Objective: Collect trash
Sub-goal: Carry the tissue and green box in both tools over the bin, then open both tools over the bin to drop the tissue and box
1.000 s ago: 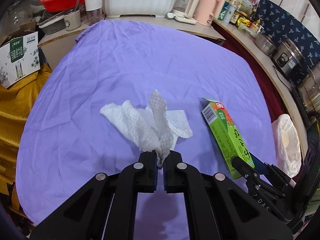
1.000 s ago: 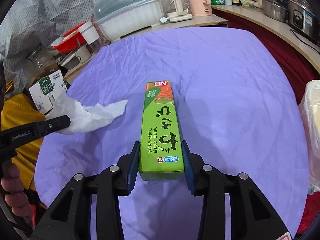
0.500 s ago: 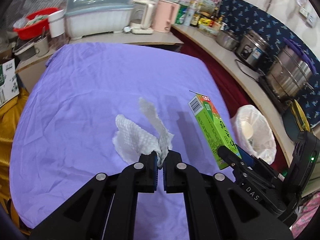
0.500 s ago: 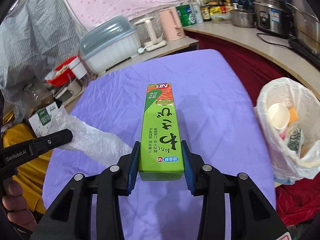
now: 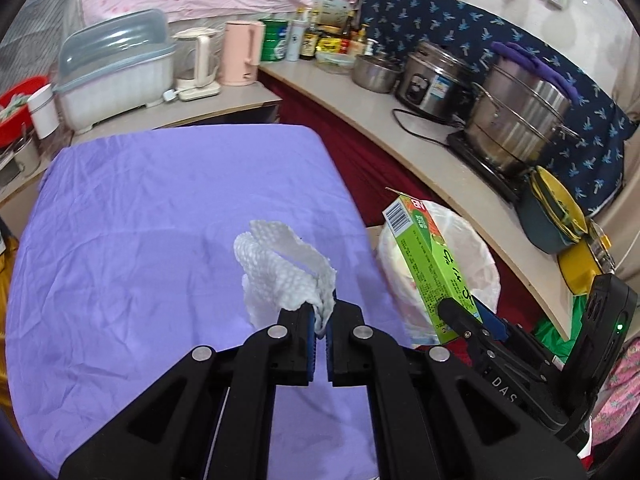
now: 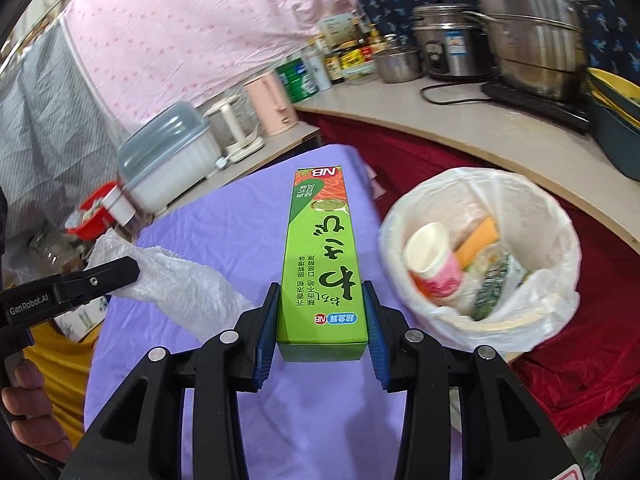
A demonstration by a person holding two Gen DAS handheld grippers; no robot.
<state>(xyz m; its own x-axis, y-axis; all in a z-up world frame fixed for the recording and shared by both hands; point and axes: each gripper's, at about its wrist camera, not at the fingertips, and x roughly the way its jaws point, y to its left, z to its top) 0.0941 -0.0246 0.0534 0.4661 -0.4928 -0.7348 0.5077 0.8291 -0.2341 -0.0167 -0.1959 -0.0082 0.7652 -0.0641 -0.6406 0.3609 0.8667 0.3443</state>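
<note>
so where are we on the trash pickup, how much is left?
Done: the lined bin beside the table already holds a paper cup and wrappers. In hand: the left gripper is shut on a crumpled paper towel, the right gripper is shut on a green carton, neither over the bin yet. Left: drop both in. The visible purple tablecloth shows no other trash.

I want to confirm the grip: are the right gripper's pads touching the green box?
Touching. In the right wrist view, both blue pads of the right gripper press flat against the two sides of the green box, with no gap on either side.
</note>
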